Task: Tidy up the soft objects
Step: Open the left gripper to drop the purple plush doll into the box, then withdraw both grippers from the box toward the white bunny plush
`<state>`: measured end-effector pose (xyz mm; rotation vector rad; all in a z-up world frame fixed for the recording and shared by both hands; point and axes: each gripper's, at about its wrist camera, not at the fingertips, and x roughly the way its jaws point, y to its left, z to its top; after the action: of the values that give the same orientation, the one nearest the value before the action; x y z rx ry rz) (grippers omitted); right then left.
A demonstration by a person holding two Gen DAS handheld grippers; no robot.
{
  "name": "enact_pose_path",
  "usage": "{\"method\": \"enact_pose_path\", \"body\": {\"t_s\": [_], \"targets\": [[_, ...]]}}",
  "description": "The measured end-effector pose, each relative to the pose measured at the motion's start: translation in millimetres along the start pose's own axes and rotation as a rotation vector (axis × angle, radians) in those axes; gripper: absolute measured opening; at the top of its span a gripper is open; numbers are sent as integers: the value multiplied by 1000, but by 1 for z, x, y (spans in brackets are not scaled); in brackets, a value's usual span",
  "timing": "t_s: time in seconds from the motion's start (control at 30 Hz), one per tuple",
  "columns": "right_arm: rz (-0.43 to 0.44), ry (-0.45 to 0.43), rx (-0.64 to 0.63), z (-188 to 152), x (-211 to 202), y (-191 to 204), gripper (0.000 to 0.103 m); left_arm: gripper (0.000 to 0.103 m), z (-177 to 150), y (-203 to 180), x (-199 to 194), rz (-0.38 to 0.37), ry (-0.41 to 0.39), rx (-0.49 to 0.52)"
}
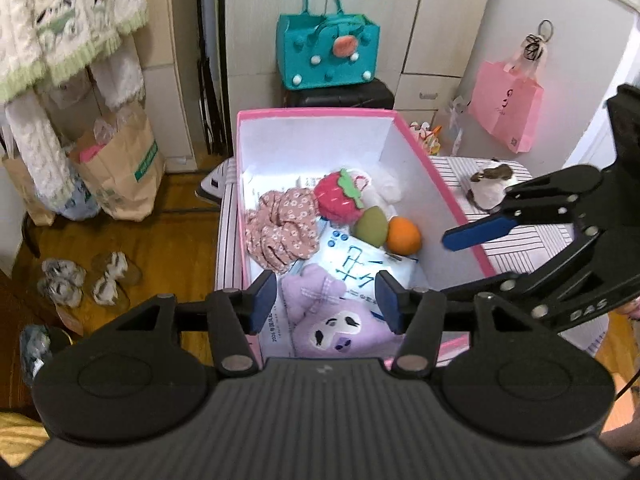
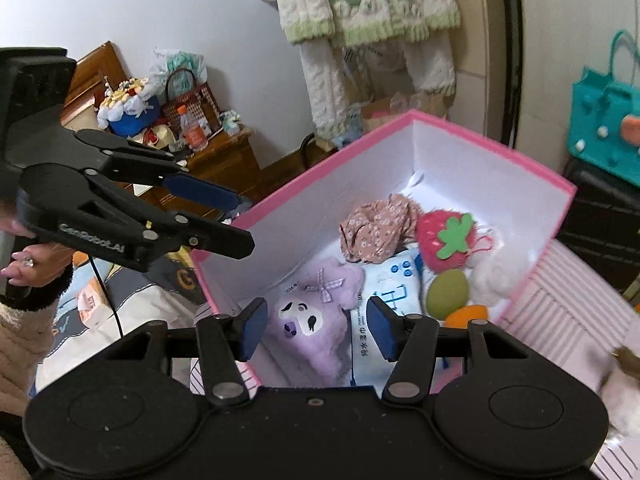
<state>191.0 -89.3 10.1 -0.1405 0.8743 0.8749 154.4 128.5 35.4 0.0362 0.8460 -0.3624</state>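
A pink box [image 1: 316, 111] with white walls [image 2: 460, 168] stands on a striped surface [image 1: 516, 248]. Inside lie a purple plush [image 1: 340, 330] [image 2: 312, 324], a floral fabric piece [image 1: 280, 228], a strawberry plush [image 1: 338, 198] [image 2: 444, 240], a green egg-shaped sponge [image 1: 372, 227], an orange one [image 1: 404, 236], something white and fluffy [image 2: 496, 276] and a wipes pack [image 1: 360, 264]. My left gripper [image 1: 326, 300] [image 2: 244, 222] hovers open above the purple plush, holding nothing. My right gripper [image 2: 316, 328] [image 1: 444, 266] is open too, over the box's near right side. A brown-and-white plush [image 1: 490, 182] lies outside the box.
A teal handbag [image 1: 328, 56] sits on a black case behind the box. A pink paper bag [image 1: 506, 106] hangs at the right. Paper bags [image 1: 120, 164] and slippers [image 1: 84, 280] are on the wooden floor at left. A knitted sweater [image 2: 360, 4] hangs above. A person's hand [image 2: 28, 264] grips the left tool.
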Motion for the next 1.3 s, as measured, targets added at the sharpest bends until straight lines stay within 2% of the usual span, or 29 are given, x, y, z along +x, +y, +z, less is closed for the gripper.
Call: {"method": "enact_pose_path", "body": {"t_s": [0.1,0.3,0.43,0.5,0.6,0.9,1.17,1.3], "targets": [[-27,-32,-18,-7,-24,9,61,55,-4,-14,-13,14,-8,41],[-75,-87,-64,-26,-66,31,61,57,-5,-39,-33,-7,45,58],[-89,-93,-63,-42,-85,39,61,60,-12,-60,-49,-3,46,99],[-98,-92,-52,-50,-94,42,61,60,-16,-68,-55,9,44,81],[-129,-96,-46,-64,-108,45,61,61,-25,-81,-58,-36,71,97],[-181,-101,6,-113,-137,47,62,61,-54,-122,-49,-124,133,130],[-214,-114,56,-158,-152,37,64,62,-66,-156,-30,-161,169,203],[-238,-100,80,-174,-149,29,64,62,-72,-172,-19,-173,155,227]]}}
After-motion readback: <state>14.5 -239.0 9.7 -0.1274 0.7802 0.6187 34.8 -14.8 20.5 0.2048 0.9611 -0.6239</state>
